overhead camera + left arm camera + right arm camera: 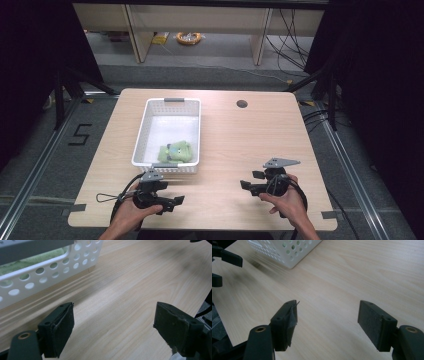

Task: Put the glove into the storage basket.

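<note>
- High view: a black figure "5" [80, 134] is taped on the floor left of the table [240, 145]; no other writing can be read.
- High view: a white basket [141, 131] stands on the left half of the table, and a green toy [175, 152] lies inside it at the near end.
- High view: the left claw [176, 201] sits low over the table's near edge, just in front of the basket, held in the person's left hand [131, 212]. Its jaws point to the right, spread apart, with nothing between them.
- High view: the right claw [250, 180] is over the near right part of the table, held in the right hand [287, 200], well apart from the basket. Its jaws point left, released and empty.
- Left gripper view: the left claw [113, 322] stands wide open above bare wood, its pads touching nothing. The basket's holed wall [50, 267] crosses the upper left, and green shows through its handle slot.
- Right gripper view: the right claw [327, 318] is also wide open over bare wood, gripping nothing. A corner of the basket [287, 250] lies ahead at upper left, and the left claw's black jaw tips [227, 258] show at the left edge.
</note>
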### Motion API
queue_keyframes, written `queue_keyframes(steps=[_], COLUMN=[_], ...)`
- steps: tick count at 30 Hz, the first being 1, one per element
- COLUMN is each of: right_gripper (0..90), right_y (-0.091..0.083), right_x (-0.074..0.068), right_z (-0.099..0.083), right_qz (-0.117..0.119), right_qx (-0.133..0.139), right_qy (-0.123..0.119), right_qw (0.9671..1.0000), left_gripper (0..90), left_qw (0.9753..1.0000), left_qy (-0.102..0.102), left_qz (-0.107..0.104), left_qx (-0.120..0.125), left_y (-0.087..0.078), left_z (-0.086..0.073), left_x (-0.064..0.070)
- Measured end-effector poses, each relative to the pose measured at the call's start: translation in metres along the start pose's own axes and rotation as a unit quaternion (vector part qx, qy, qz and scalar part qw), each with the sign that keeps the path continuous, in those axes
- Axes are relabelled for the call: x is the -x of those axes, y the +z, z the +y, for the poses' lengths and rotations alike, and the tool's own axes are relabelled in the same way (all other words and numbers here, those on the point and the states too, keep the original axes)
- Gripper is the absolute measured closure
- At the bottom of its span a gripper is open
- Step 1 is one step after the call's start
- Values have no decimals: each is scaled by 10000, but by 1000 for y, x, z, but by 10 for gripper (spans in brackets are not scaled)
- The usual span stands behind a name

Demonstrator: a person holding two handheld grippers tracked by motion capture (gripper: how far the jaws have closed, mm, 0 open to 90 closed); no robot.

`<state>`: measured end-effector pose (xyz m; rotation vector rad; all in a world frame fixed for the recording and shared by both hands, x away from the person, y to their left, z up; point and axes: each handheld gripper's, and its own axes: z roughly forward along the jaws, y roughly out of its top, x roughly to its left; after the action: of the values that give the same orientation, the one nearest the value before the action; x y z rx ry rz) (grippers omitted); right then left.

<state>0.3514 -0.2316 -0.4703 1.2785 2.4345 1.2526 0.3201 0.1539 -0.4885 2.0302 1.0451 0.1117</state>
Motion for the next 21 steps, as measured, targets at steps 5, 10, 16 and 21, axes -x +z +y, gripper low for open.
queue_keyframes(steps=[5,10,16,21], right_gripper=[309,281,235,210], right_y=[-6,-8,-13,-16], right_x=[-5,-4,-8,-15], right_z=[-12,-25,-34,-43], right_qz=[-13,15,-81,-134], right_qx=[-85,-33,-50,-70], right_qy=[195,156,115,245], right_qw=[9998,9999,9999,9996], left_gripper=[161,160,160,161], left_qw=[10000,10000,9999,9998], left_qy=[46,-7,133,135], left_qz=[21,-39,-56,-106], left_qx=[17,39,-8,40], left_y=[0,4,6,7], left_z=[-1,-4,-7,-8], left_x=[0,0,1,3])
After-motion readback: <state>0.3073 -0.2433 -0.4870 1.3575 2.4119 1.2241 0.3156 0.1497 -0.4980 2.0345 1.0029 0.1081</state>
